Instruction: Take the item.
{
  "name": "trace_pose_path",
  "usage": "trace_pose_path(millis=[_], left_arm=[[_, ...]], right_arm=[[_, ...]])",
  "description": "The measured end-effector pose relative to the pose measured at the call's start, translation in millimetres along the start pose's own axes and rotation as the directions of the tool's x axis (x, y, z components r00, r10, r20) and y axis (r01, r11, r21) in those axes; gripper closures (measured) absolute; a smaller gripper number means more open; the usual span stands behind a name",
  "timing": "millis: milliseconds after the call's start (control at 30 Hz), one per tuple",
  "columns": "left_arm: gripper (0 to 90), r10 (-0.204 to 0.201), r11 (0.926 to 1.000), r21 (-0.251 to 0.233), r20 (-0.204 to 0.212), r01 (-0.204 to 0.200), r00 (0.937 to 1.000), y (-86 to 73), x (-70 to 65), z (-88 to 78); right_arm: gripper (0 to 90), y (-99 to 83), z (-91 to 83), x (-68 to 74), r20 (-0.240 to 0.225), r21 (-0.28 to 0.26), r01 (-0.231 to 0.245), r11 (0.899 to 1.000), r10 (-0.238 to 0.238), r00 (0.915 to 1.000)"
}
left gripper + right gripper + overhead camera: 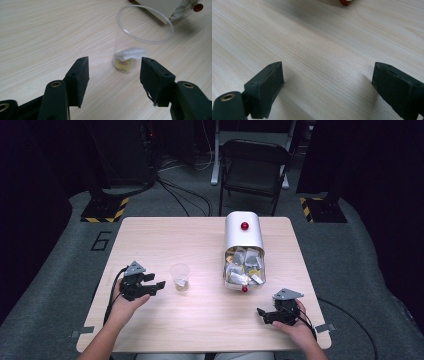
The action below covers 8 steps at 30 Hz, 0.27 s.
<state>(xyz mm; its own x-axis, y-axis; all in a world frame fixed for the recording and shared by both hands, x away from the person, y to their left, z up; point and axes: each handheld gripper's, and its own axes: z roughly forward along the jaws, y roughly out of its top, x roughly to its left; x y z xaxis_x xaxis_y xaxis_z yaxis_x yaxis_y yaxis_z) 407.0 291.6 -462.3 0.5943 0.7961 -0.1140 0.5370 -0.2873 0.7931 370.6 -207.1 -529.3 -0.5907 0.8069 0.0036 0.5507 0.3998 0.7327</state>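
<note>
A clear plastic cup (pixel 179 276) stands upright left of the table's middle, with a small white and yellow packet (pixel 128 58) at its bottom. My left gripper (pixel 156 284) is open just left of the cup, jaws pointing at it, nothing between them; in the left gripper view the cup (pixel 140 40) sits just beyond my open left gripper (pixel 114 75). A white rounded container (pixel 244 247) with red knobs holds several packets (pixel 243 265) under a clear front. My right gripper (pixel 262 314) is open on the table near the front right, empty; in its own view my right gripper (pixel 328 80) frames bare wood.
The light wooden table (pixel 200 330) has its front edge close to both hands. A dark folding chair (pixel 254 165) stands behind the table's far edge. Cables (pixel 180 195) run over the grey floor. A red knob (pixel 345 2) of the container shows at the top of the right gripper view.
</note>
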Motion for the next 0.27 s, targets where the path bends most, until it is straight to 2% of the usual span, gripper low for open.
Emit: trace_pose_path(millis=[67,167,267], left_arm=[[40.8,0.018,0.9998,0.006,-0.013,-0.018,0.9998,-2.1,0.8,1.3],[37.6,0.025,0.9997,0.002,-0.003,-0.025,0.9997,-6.3,0.6,5.0],[30.7,0.077,0.9969,0.014,0.001,-0.077,0.997,-10.5,-2.8,11.8]], right_arm=[[9.9,0.0,0.0,0.0,0.0,0.0,0.0,1.0,0.0,1.0],[9.9,0.0,-0.1,0.1,0.003,0.001,0.0,1.0,0.0,1.0],[9.9,0.0,0.0,0.0,0.0,0.0,0.0,1.0,0.0,1.0]])
